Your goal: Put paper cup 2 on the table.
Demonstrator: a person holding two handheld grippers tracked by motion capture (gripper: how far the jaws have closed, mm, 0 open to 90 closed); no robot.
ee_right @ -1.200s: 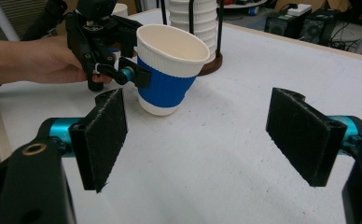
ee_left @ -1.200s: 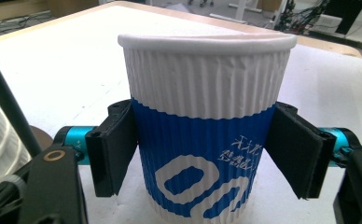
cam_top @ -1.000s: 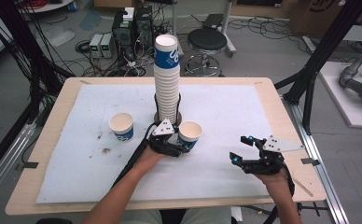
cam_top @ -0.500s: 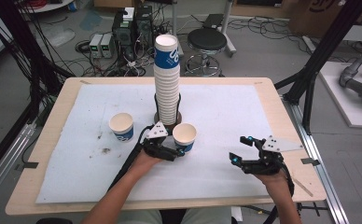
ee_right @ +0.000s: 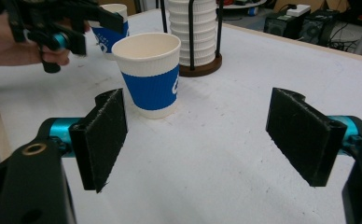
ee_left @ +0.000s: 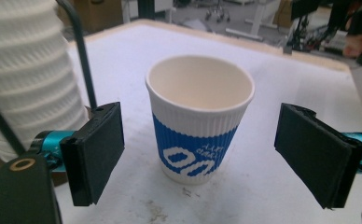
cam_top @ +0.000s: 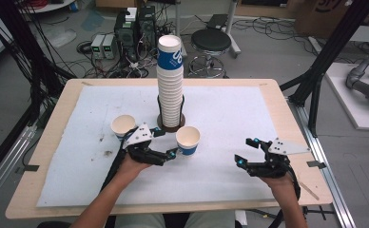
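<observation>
A blue-and-white paper cup (cam_top: 188, 140) stands upright on the white mat, just in front of the tall cup stack (cam_top: 169, 80) in its wire holder. My left gripper (cam_top: 167, 142) sits just left of this cup. Its jaws have just been opening and now stand open. In the left gripper view the cup (ee_left: 200, 116) stands free between the wide-apart pads (ee_left: 95, 149), touching neither. My right gripper (cam_top: 245, 152) rests open near the front right, with nothing between its pads (ee_right: 102, 135). The cup (ee_right: 150, 77) stands ahead of it.
A second paper cup (cam_top: 123, 126) stands left of the stack, behind my left hand. The white mat (cam_top: 230, 109) covers most of the wooden table (cam_top: 277, 95). Cables, boxes and a stool (cam_top: 211, 40) lie on the floor beyond the far edge.
My left gripper set the cup down slightly nearer and to the left, let go of it and drew back left. The right gripper has not moved.
</observation>
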